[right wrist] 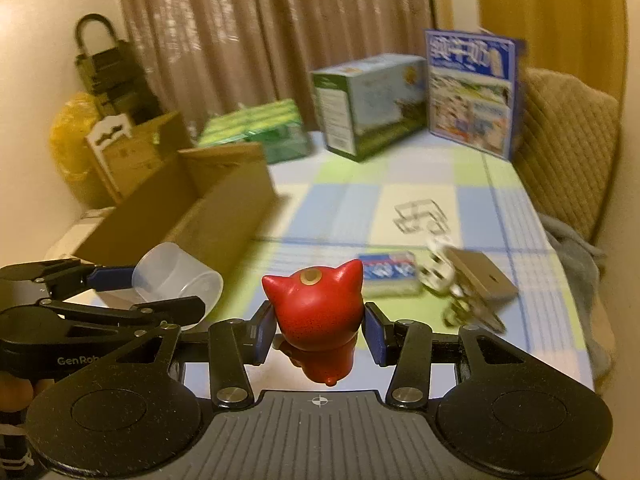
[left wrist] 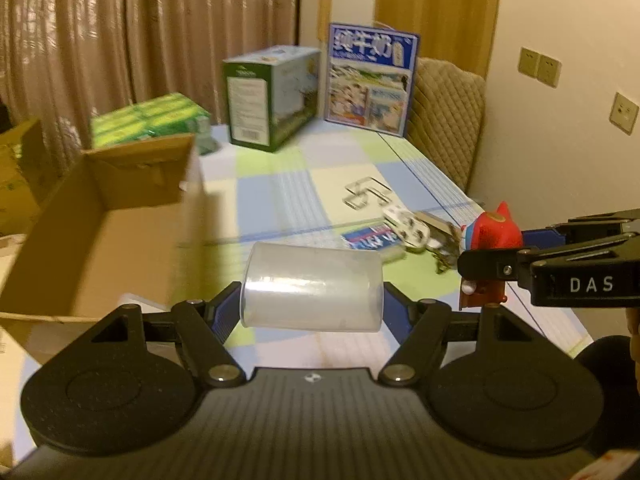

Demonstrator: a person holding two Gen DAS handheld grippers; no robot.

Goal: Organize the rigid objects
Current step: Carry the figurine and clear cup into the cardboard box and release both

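Observation:
My left gripper (left wrist: 312, 312) is shut on a clear plastic cup (left wrist: 312, 286), held sideways above the checked tablecloth. The cup also shows in the right wrist view (right wrist: 176, 278). My right gripper (right wrist: 320, 330) is shut on a red cat figurine (right wrist: 318, 316), held above the table; it also shows at the right of the left wrist view (left wrist: 494, 240). An open cardboard box (left wrist: 100, 224) stands to the left, also seen in the right wrist view (right wrist: 192, 220).
On the table lie a blue-and-white packet (right wrist: 390, 276), a white plug (right wrist: 438, 272), a grey metal piece (right wrist: 480, 278) and a clear bracket (right wrist: 422, 216). A green carton (right wrist: 368, 104), a blue carton (right wrist: 472, 88) and green packs (right wrist: 260, 128) stand at the back. A padded chair (right wrist: 564, 140) is right.

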